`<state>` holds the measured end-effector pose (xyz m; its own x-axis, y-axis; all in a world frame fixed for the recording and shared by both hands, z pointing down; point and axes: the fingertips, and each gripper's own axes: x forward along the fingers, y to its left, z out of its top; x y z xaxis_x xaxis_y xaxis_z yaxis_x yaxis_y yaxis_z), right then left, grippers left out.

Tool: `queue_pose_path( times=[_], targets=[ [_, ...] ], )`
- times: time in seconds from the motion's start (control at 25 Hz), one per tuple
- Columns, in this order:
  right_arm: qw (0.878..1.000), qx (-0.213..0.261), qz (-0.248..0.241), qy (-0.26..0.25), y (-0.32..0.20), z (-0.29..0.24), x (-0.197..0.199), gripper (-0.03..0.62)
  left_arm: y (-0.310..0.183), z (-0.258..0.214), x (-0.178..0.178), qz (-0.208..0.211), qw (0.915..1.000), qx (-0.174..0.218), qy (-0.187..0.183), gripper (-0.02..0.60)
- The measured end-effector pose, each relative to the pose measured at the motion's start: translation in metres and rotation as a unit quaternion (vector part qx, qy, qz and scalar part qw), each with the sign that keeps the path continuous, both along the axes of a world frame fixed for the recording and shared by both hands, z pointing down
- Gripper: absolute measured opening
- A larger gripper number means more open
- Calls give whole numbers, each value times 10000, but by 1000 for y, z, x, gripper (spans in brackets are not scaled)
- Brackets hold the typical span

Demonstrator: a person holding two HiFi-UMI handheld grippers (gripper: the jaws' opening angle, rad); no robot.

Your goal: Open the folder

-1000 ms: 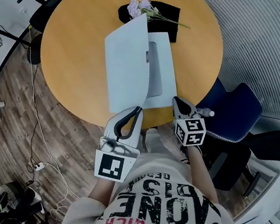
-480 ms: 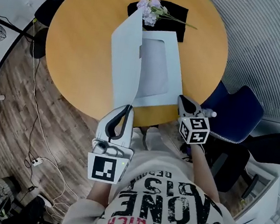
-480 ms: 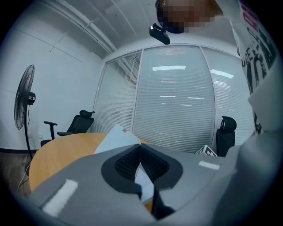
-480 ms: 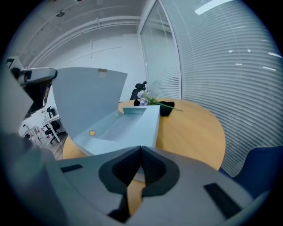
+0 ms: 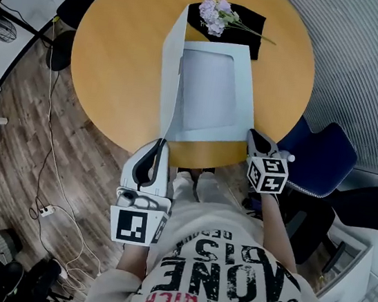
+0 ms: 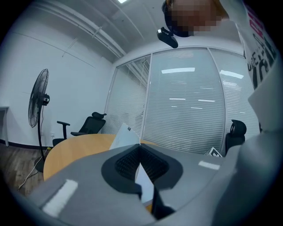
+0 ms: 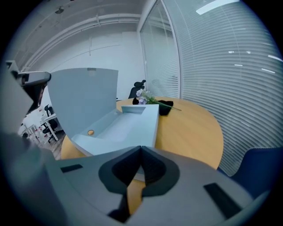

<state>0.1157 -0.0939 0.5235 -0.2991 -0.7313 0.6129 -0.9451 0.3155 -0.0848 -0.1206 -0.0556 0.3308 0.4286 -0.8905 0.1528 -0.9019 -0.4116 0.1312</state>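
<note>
1. The folder [image 5: 210, 101] is seen pale blue on the round table [image 5: 119, 53], at the near edge in front of the person. Its long axis runs straight away from the body.
2. The cover [image 5: 170, 74] is raised nearly upright along the left long side. The lower leaf is left flat, with its inside exposed.
3. The left gripper [image 5: 161, 143] is pressed together on the near corner of the cover. In the left gripper view the sheet is seen edge-on, pinched between the dark pads.
4. The right gripper [image 5: 255, 136] is also closed, at the near right corner of the lower leaf. A pale sliver is visible between its jaws, so a pinch on that corner is judged likely.
5. Key relation: the hinge lies along the left edge, and bare table is found left of it. The cover is judged to need swinging further left and down. The left gripper is the nearer one and is already on it.
6. Flowers [image 5: 219, 13] on a black cloth [image 5: 252, 23] are noted beyond the far end, clear of that swing.
7. Only the head view gives the whole layout.
8. Only the right gripper view shows the cover's inner face and a small orange spot [image 7: 90, 132] near the fold.
9. Only the left gripper view confirms the pinch. A standing fan [image 6: 37, 99] is seen there too.
</note>
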Motion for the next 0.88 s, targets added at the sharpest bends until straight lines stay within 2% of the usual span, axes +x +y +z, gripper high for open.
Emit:
queue_pose_path(
  times=[0.4,0.6,0.88],
  targets=[
    [9999,9,140,30,-1,-1,1,12,6,3,-35,-434,9990,-27,48,12],
    [9997,15,114,204,0,-1,-1,12,8,5,-50,-633,9980,-45,51,12],
    [9994,36,24,331,3,-2,-5,12,9,11,-78,-909,9948,-168,426,12]
  ],
)
